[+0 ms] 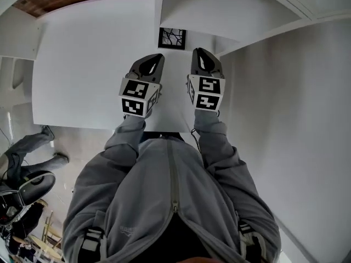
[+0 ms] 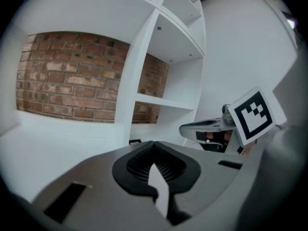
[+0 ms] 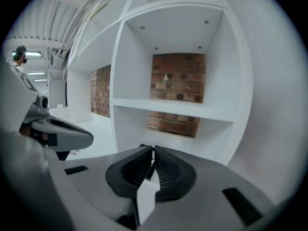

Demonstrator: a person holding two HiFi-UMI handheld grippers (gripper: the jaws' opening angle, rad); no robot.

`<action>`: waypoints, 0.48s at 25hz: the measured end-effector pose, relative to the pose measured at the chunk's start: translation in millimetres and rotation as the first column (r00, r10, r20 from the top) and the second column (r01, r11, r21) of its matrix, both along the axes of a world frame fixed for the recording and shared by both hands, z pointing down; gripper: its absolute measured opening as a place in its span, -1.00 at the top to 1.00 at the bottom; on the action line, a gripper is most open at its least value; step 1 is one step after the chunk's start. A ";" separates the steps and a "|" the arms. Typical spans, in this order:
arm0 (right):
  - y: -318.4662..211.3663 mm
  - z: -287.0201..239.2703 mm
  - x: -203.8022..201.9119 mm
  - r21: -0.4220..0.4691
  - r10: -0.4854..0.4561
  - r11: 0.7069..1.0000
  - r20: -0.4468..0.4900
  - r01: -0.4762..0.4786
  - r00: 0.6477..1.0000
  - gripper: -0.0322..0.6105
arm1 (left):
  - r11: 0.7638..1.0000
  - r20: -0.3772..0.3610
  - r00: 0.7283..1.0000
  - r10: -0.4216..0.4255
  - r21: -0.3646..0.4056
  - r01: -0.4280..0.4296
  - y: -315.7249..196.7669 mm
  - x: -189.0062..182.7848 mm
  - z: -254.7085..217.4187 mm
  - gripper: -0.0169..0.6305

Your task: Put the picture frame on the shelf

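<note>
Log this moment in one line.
left gripper: shut, empty | right gripper: shut, empty | picture frame: lying on white surface, ahead, untouched

One picture frame (image 1: 172, 38); one shelf unit (image 1: 219, 10); left gripper (image 1: 155, 59), right gripper (image 1: 199, 53): two.

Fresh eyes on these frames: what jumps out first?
Two handheld grippers, the left gripper and the right gripper, are held side by side over a white tabletop, both shut and empty. Their black-and-white marker cubes stand out. Just ahead of them a small black picture frame sits at the foot of a white shelf unit backed by a red brick wall.
</note>
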State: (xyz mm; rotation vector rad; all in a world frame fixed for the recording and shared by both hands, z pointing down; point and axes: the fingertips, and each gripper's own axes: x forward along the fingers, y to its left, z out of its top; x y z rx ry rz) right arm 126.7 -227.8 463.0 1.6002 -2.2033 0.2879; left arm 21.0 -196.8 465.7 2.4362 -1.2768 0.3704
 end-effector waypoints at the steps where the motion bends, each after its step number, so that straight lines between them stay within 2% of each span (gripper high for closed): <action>1: 2.9 -11.9 3.1 0.019 0.018 1.000 0.016 -0.018 1.000 0.78 | 1.000 0.002 1.000 -0.003 0.019 0.003 1.1 0.8 -9.1 0.92; 5: 24.0 -53.8 11.1 0.080 0.055 0.995 0.082 -0.062 0.995 0.81 | 0.996 0.000 1.000 -0.031 0.088 0.031 14.6 -0.7 -44.3 0.93; 12: 64.1 -125.2 16.0 0.209 0.029 0.976 0.160 -0.063 0.987 0.81 | 0.971 -0.016 0.996 -0.085 0.221 0.086 34.7 -8.2 -112.0 0.93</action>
